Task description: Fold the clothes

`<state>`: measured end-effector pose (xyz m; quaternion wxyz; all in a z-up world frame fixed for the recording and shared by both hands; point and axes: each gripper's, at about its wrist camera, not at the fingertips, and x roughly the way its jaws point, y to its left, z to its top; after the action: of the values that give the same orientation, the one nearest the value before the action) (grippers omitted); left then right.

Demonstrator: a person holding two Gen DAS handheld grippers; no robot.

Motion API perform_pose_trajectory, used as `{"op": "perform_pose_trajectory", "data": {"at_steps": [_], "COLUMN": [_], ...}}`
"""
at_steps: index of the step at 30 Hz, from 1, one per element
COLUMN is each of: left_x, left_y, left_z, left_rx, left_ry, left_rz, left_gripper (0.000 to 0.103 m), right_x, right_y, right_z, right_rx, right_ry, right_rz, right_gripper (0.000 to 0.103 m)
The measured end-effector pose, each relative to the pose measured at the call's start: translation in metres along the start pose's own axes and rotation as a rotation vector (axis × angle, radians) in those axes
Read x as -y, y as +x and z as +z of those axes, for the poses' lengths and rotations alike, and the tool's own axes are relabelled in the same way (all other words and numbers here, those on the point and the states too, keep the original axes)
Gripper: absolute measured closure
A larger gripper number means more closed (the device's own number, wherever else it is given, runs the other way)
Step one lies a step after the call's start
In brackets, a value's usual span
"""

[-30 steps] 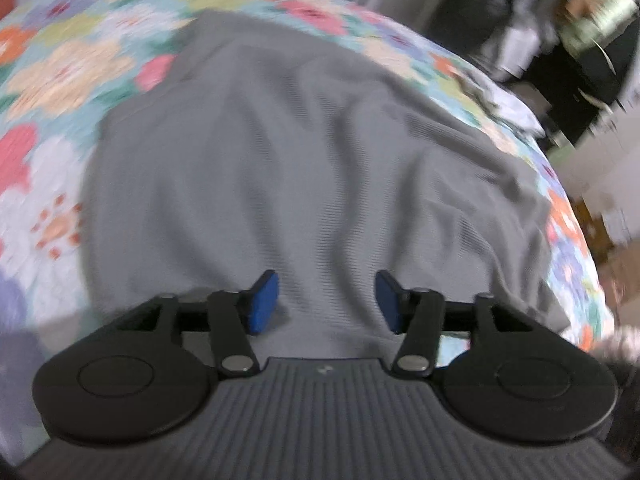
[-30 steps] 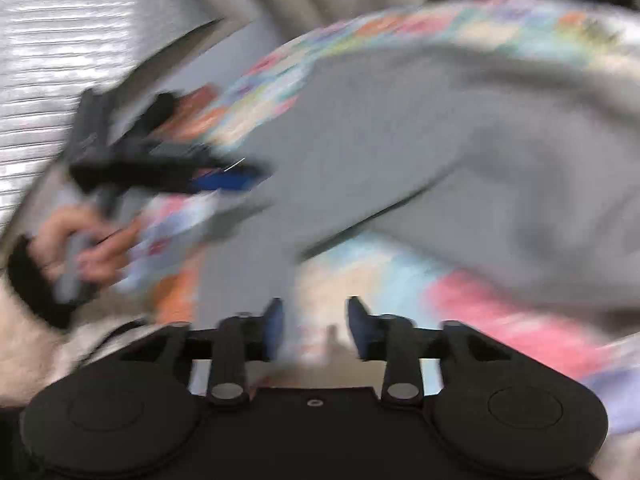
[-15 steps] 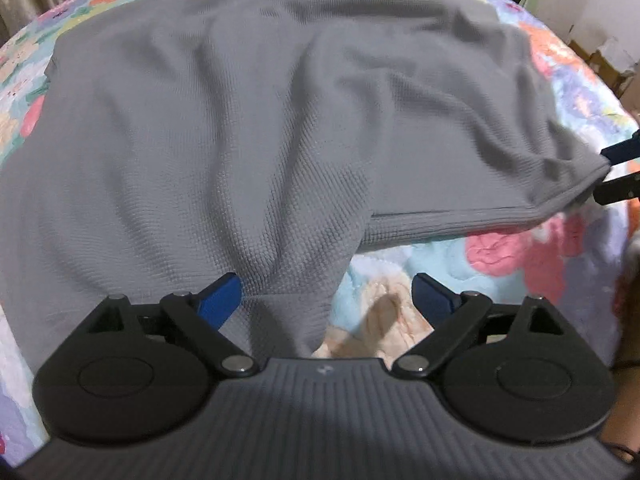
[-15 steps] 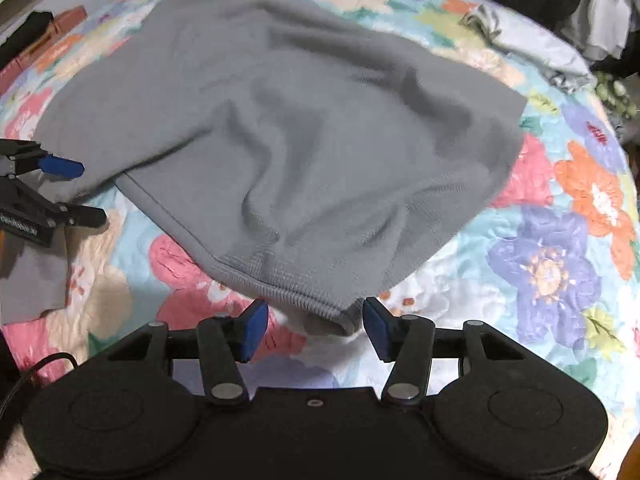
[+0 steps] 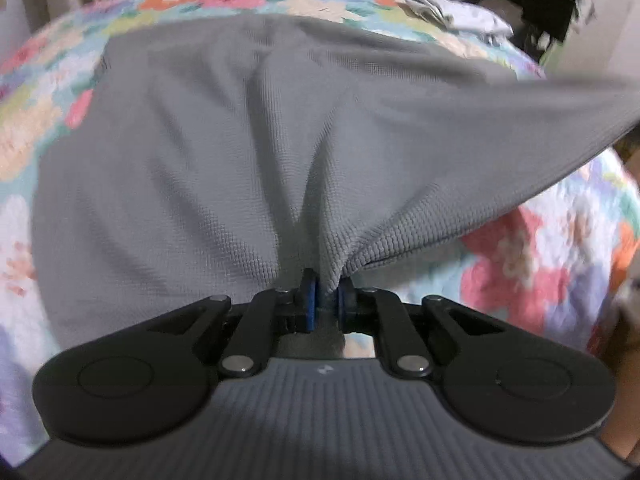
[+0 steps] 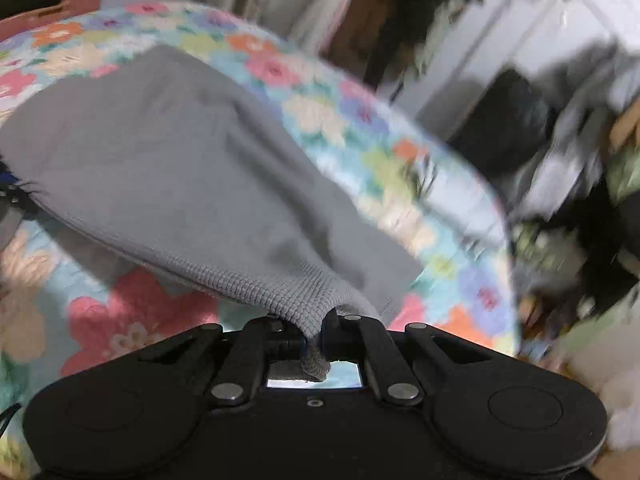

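Grey garment [image 5: 208,152], loose half a second ago, now pinched and lifted by left claw [image 5: 325,300] and right claw [image 6: 314,334]

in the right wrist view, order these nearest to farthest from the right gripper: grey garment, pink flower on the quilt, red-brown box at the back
1. grey garment: pinched in the right gripper, stretching up and left.
2. pink flower: on the quilt, just left of the gripper, under the lifted edge.
3. red-brown box: far upper left, past the quilt.

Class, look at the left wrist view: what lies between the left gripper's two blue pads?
In the left wrist view, a bunched fold of the grey knit garment is pinched between the left gripper pads; no gap shows.
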<state>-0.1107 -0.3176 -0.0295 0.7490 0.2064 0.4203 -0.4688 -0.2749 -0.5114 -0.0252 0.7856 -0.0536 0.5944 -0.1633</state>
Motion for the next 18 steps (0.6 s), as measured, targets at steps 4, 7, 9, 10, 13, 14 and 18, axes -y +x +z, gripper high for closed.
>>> {"op": "perform_pose_trajectory", "data": {"at_steps": [4,7,9,10,13,14,18], "left_x": [-0.007,-0.012,-0.016,-0.017,-0.020,-0.021,-0.025], "left_y": [0.012,0.015,0.014,0.013,0.011,0.011,0.012], "left_z": [-0.008,-0.008,-0.009,-0.010,-0.013,-0.013,-0.008], "left_rx": [-0.077,-0.099,-0.104,-0.106,-0.116,-0.118,-0.119], "left_ry": [-0.027,-0.057,-0.073,-0.082,-0.094,-0.093,-0.112], "left_rz": [0.006,-0.009,-0.007,-0.007,-0.010,-0.011,-0.023], "left_gripper": [0.094,0.094,0.094,0.094,0.092,0.091,0.089], "right_x": [-0.010,-0.018,-0.017,-0.015,-0.008,-0.005,0.009], "right_y": [-0.019,-0.033,-0.023,-0.017,-0.007,-0.007,-0.018], "right_z": [-0.011,-0.020,-0.022,-0.022,-0.023,-0.024,-0.029], "right_rx": [0.003,0.005,-0.050,-0.071,-0.100,-0.104,-0.077], "right_ry": [-0.100,-0.174,-0.146,-0.128,-0.076,-0.058,0.066], "right_rz": [-0.042,-0.073,0.008,0.051,0.122,0.144,0.291], "right_gripper": [0.097,0.096,0.096,0.094,0.088,0.085,0.059]}}
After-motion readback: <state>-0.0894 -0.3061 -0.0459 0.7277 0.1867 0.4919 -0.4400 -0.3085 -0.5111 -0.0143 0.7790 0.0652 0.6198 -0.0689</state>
